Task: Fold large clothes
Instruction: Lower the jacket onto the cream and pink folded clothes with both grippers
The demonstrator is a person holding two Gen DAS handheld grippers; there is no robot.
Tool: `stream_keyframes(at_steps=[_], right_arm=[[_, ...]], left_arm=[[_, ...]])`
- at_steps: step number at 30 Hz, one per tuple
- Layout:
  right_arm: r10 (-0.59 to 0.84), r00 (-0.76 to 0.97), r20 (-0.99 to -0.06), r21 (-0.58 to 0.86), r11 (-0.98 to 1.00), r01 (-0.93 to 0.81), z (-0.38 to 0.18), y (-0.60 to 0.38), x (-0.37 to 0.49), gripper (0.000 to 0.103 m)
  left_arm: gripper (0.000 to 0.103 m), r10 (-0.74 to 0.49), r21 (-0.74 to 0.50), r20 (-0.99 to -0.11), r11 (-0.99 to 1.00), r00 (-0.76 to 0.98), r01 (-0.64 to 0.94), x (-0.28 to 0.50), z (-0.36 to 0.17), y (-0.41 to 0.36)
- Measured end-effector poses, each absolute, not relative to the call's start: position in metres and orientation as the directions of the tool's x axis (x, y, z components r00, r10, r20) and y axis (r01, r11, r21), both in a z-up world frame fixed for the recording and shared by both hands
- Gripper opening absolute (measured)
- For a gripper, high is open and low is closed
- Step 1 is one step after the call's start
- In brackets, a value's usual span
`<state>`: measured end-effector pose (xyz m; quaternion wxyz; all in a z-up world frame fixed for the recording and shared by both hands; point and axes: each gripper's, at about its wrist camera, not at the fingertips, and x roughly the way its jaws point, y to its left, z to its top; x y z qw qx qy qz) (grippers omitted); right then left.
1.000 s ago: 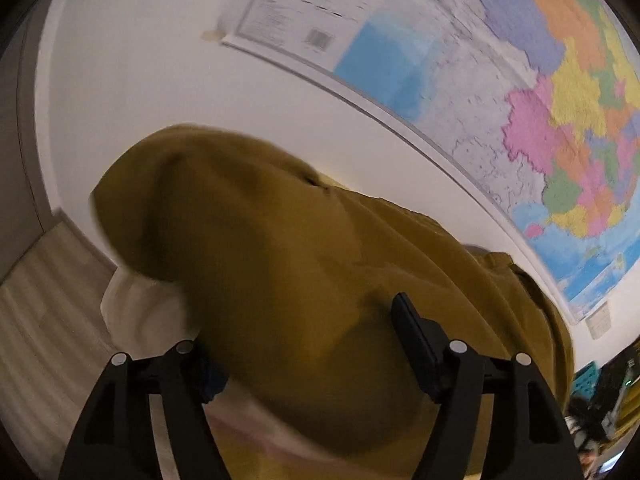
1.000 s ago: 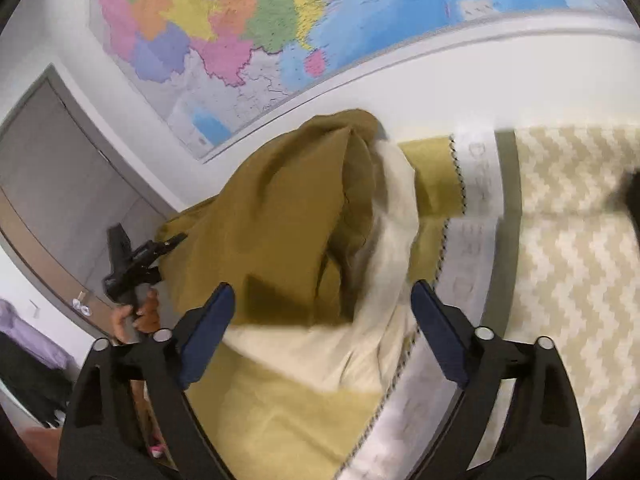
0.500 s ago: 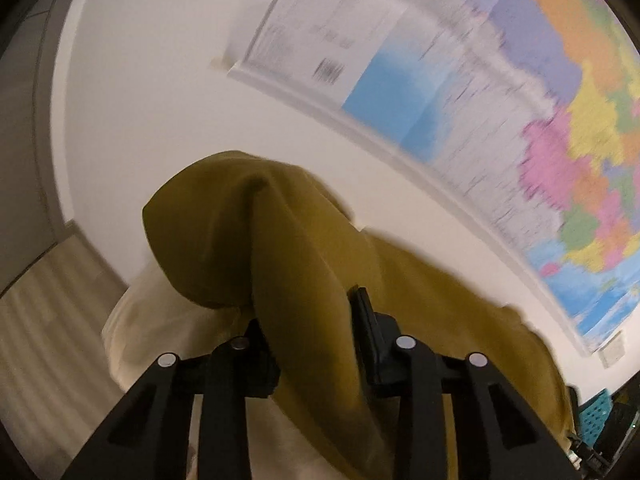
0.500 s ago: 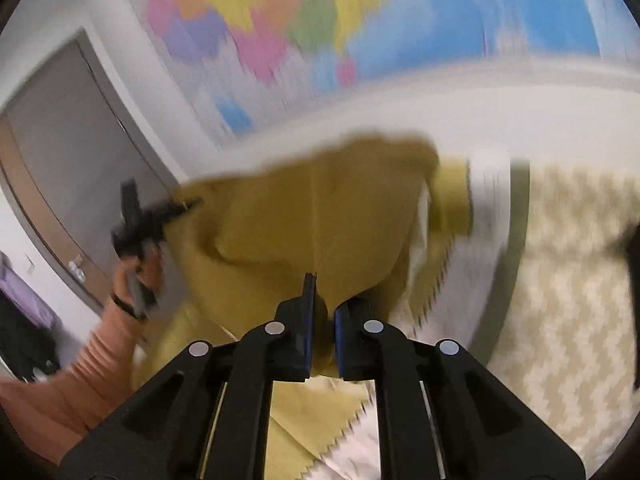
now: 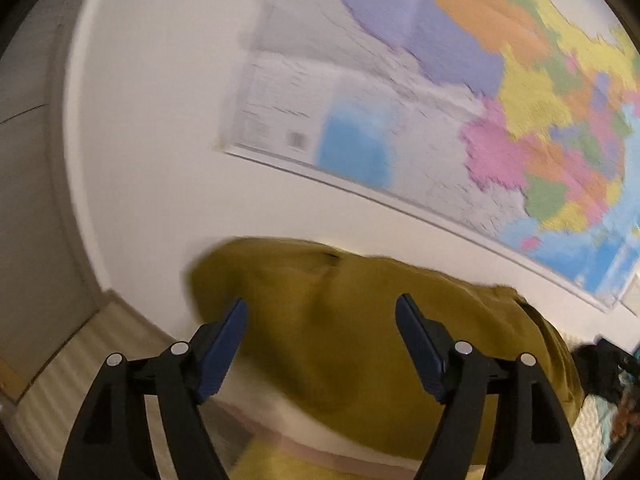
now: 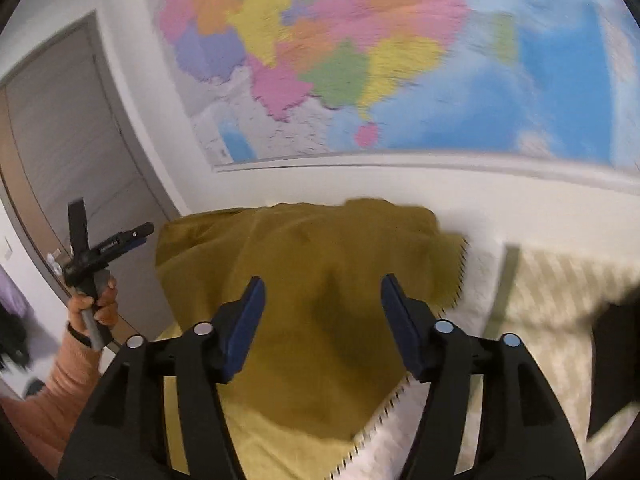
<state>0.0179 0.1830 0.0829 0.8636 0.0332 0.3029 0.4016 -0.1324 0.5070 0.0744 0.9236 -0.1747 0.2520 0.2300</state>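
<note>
Left tool (image 5: 320, 312) spread wide, right tool (image 6: 322, 292) likewise, both gripping nothing; mustard garment (image 6: 320, 264) heaped beyond.

left claw (image 5: 320, 320) reopened, right claw (image 6: 322, 300) reopened

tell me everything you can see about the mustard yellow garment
The mustard yellow cloth garment is a plain, matte woven fabric, bunched into a rumpled heap with soft folds and a dark crease in the middle. It lies on a lighter yellow sheet with a black zigzag trim, close to the white wall under the map. In the left wrist view a pale cream layer shows beneath its edge. Both the right gripper and left gripper are open in front of it, gripping nothing.
</note>
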Motion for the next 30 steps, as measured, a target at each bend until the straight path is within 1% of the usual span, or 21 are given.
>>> stream_keyframes(at_steps=[2,3,4,5,6,7,9,11,12,13,14,16,18,22,23,25,26,27,30], right_arm=[[0.725,0.457,-0.515,0.307,0.654,-0.692,0.078,0.208,0.027,0.06],[0.712,0.46,-0.531,0.288,0.662,-0.692,0.073,0.218,0.031,0.059],[0.7,0.46,-0.546,0.273,0.668,-0.692,0.069,0.227,0.035,0.061],[0.699,0.424,-0.576,0.282,0.657,-0.699,0.058,0.237,0.04,0.061],[0.692,0.393,-0.606,0.3,0.656,-0.692,0.046,0.244,0.046,0.058],[0.686,0.374,-0.625,0.316,0.66,-0.682,0.034,0.246,0.05,0.058],[0.7,0.317,-0.64,0.368,0.641,-0.673,0.008,0.246,0.057,0.056],[0.713,0.303,-0.632,0.391,0.631,-0.67,-0.001,0.239,0.057,0.056],[0.713,0.31,-0.629,0.385,0.632,-0.673,0.002,0.236,0.054,0.056],[0.708,0.317,-0.631,0.379,0.637,-0.671,0.007,0.233,0.051,0.057],[0.708,0.323,-0.629,0.379,0.641,-0.667,0.011,0.232,0.05,0.058],[0.719,0.344,-0.604,0.375,0.637,-0.673,0.022,0.225,0.043,0.064],[0.723,0.366,-0.586,0.353,0.635,-0.687,0.03,0.219,0.031,0.066],[0.732,0.395,-0.554,0.294,0.617,-0.73,0.042,0.214,0.004,0.067],[0.739,0.395,-0.545,0.286,0.607,-0.742,0.043,0.215,-0.003,0.067],[0.734,0.411,-0.54,0.242,0.604,-0.76,0.042,0.219,-0.014,0.067],[0.733,0.408,-0.544,0.216,0.592,-0.776,0.039,0.223,-0.02,0.068],[0.728,0.394,-0.561,0.196,0.579,-0.791,0.032,0.228,-0.023,0.068],[0.667,0.393,-0.633,0.164,0.611,-0.774,0.009,0.238,-0.018,0.068]], left_arm=[[0.074,0.404,-0.115,-0.563,0.826,0.721,-0.552,-0.115,0.067,0.5],[0.074,0.416,-0.088,-0.591,0.818,0.691,-0.568,-0.104,0.056,0.503],[0.076,0.399,-0.107,-0.616,0.812,0.679,-0.574,-0.1,0.047,0.508],[0.077,0.378,-0.126,-0.644,0.805,0.665,-0.58,-0.097,0.035,0.516],[0.077,0.378,-0.129,-0.661,0.794,0.648,-0.594,-0.099,0.026,0.522],[0.077,0.356,-0.15,-0.688,0.782,0.632,-0.604,-0.1,0.015,0.53],[0.079,0.299,-0.21,-0.707,0.777,0.641,-0.594,-0.105,0.0,0.54],[0.079,0.288,-0.222,-0.715,0.77,0.637,-0.598,-0.108,-0.007,0.541],[0.079,0.305,-0.207,-0.716,0.767,0.628,-0.608,-0.111,-0.005,0.539],[0.077,0.324,-0.196,-0.709,0.763,0.627,-0.616,-0.115,0.001,0.534],[0.076,0.321,-0.209,-0.696,0.765,0.642,-0.609,-0.119,0.006,0.529],[0.077,0.306,-0.221,-0.663,0.792,0.683,-0.569,-0.124,0.019,0.513],[0.077,0.328,-0.178,-0.634,0.819,0.7,-0.545,-0.127,0.029,0.491],[0.082,0.322,-0.11,-0.603,0.872,0.73,-0.476,-0.128,0.036,0.446],[0.084,0.319,-0.096,-0.6,0.882,0.734,-0.462,-0.127,0.035,0.436],[0.084,0.299,-0.092,-0.606,0.894,0.737,-0.438,-0.122,0.03,0.42],[0.088,0.258,-0.118,-0.612,0.905,0.747,-0.409,-0.12,0.027,0.414],[0.09,0.255,-0.117,-0.613,0.907,0.748,-0.405,-0.119,0.022,0.408],[0.091,0.297,-0.072,-0.61,0.903,0.735,-0.425,-0.115,0.015,0.401]])
